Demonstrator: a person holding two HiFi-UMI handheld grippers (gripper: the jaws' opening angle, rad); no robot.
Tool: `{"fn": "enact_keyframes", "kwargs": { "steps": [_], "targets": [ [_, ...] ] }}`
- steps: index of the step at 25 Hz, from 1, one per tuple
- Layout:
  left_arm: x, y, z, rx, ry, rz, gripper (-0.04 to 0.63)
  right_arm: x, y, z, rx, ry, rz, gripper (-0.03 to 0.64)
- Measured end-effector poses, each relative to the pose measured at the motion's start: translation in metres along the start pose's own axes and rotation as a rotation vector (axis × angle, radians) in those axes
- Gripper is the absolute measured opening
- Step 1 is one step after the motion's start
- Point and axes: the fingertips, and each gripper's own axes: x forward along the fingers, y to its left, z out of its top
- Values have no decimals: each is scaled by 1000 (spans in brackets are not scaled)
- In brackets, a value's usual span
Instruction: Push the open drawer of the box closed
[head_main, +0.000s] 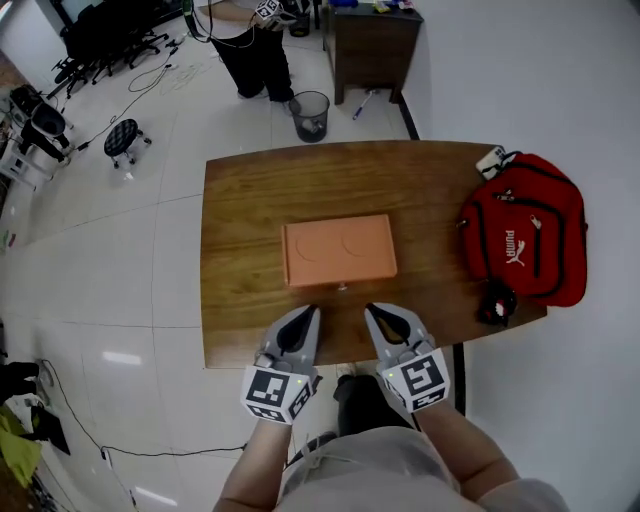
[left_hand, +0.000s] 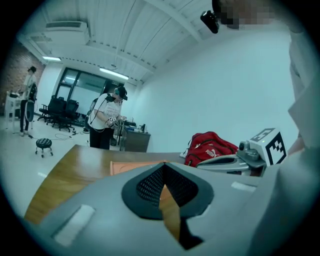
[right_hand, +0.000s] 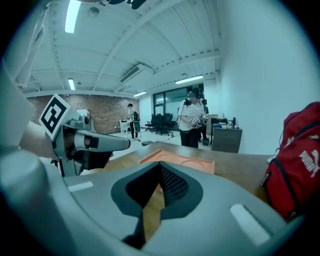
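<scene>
An orange flat box (head_main: 338, 250) lies in the middle of the wooden table (head_main: 245, 200). Its drawer front faces me, carries a small knob (head_main: 342, 287) and looks flush with the box body. My left gripper (head_main: 308, 313) hovers over the table's near edge, a little short of the box's left front corner, jaws shut and empty. My right gripper (head_main: 373, 311) sits beside it, short of the right front corner, also shut and empty. The box (left_hand: 131, 166) shows just beyond the closed tips of the left gripper (left_hand: 164, 165). It also lies ahead (right_hand: 181, 161) of the right gripper (right_hand: 160, 164).
A red backpack (head_main: 525, 240) covers the table's right end, with a small black item (head_main: 497, 300) at its near side. Past the far edge stand a mesh bin (head_main: 310, 115), a dark cabinet (head_main: 370, 45), a person (head_main: 255, 50) and a stool (head_main: 122, 138).
</scene>
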Motion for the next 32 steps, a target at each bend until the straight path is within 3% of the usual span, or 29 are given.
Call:
{"fn": "enact_keyframes", "kwargs": {
  "steps": [5,13,19,24,32],
  "targets": [
    [-72,-33,30,43,-114,11,5,-54,43,23,35,-99,-3,6],
    [-184,-95,29,177,-155,-27,5,-148,118,37,-32,-182,-57,6],
    [-261,-132,33,210,-229,-35,6,-209,180,40,-98,-213,-75,6],
    [-313,-151,30,238,-222,-7,6,-251,214,38,-40,-238,-96,6],
    [-353,-190,21,246,-248,-33,5,-290,243,24,-38,-232,-120,6]
  ]
}}
